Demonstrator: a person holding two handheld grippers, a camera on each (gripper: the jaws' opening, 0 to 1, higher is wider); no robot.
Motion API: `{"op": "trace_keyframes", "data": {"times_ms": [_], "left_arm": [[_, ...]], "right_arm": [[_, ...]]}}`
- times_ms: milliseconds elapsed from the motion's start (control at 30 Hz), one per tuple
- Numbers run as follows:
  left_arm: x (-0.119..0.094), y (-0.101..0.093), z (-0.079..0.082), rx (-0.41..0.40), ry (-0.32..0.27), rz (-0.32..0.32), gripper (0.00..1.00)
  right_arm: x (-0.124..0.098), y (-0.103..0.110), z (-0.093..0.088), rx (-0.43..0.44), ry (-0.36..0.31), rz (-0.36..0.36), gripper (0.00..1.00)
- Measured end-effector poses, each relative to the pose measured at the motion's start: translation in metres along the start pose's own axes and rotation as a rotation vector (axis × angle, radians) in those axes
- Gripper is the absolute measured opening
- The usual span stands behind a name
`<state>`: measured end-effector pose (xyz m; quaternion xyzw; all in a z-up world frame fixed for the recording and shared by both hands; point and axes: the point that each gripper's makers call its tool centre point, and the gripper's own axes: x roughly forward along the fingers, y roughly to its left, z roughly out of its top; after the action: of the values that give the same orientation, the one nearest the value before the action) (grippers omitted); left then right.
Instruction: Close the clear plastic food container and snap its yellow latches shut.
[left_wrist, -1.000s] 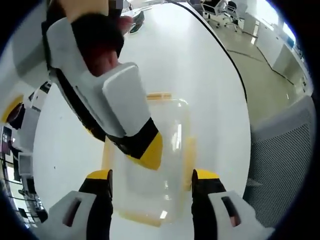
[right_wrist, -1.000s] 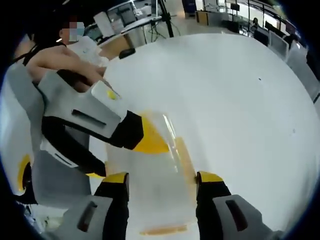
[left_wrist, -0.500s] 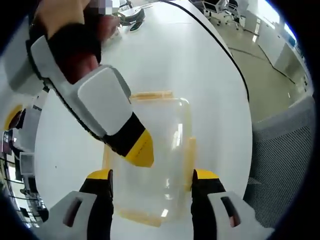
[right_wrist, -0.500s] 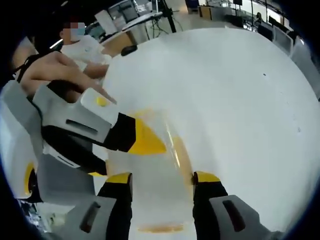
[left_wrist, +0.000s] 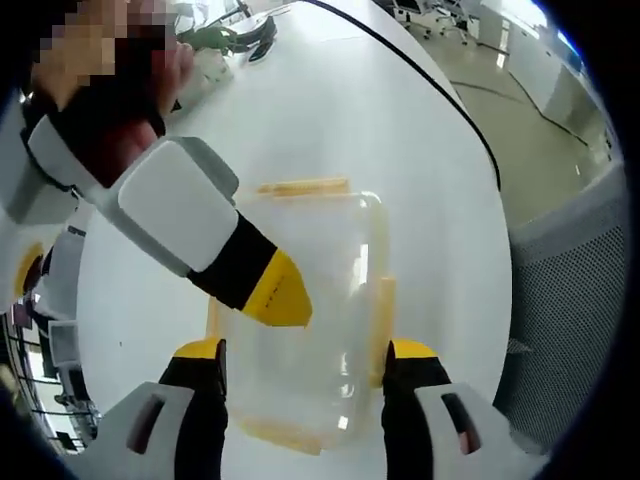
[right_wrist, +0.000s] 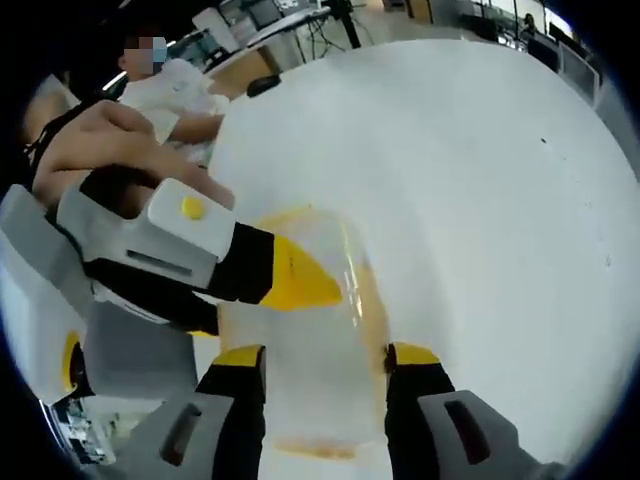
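The clear plastic container (left_wrist: 330, 290) lies on the white table with its lid on top. Yellow latches show at its far edge (left_wrist: 300, 187), right edge (left_wrist: 383, 320) and near edge (left_wrist: 285, 435). My left gripper (left_wrist: 305, 355) is open, its jaws standing either side of the container's near end. A yellow fingertip (left_wrist: 272, 292) of my right gripper reaches in from the upper left and lies on the lid. In the right gripper view my right gripper (right_wrist: 325, 360) is open over the container (right_wrist: 320, 400), and the left gripper's yellow fingertip (right_wrist: 300, 282) lies across the lid.
The round white table (left_wrist: 400, 130) stretches far beyond the container. A grey mesh chair back (left_wrist: 570, 300) stands off its right edge. Dark objects (left_wrist: 262, 35) lie at the far end. A seated person (right_wrist: 170, 90) is behind, and a hand (right_wrist: 110, 140) holds the left gripper.
The right gripper's tip has slid slightly left on the lid and its body has swung lower and flatter. The left gripper's tip reaches further over the lid. The container has stayed put.
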<state>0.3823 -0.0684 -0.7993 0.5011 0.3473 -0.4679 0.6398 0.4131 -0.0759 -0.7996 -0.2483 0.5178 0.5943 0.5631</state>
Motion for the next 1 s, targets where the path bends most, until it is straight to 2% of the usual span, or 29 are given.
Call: {"op": "trace_keyframes", "data": {"times_ms": [33,67,133,233,567,1000], "left_arm": [[0.0,-0.0001,0.0,0.002,0.0,0.0,0.62],[0.0002,-0.0016,-0.0009,0.019,0.007,-0.003,0.63],[0.0012,-0.0012,-0.0001,0.014,0.005,0.001,0.63],[0.0005,-0.0023,-0.0005,0.013,0.001,0.006,0.63],[0.0022,-0.0035,0.0008,0.012,0.007,0.023,0.62],[0.0026,-0.0036,0.0009,0.014,0.01,0.021,0.62]], "right_arm": [[0.0007,0.0003,0.0003,-0.004,0.005,0.008,0.45],[0.0029,0.0035,-0.0064,0.033,0.038,0.032,0.45],[0.0044,-0.0011,-0.0044,-0.028,0.039,0.051,0.44],[0.0056,-0.0002,-0.0027,-0.011,0.072,0.039,0.45],[0.0036,-0.0002,-0.0027,-0.007,0.048,0.016,0.46],[0.0032,0.0003,-0.0016,-0.014,0.079,0.02,0.46]]}}
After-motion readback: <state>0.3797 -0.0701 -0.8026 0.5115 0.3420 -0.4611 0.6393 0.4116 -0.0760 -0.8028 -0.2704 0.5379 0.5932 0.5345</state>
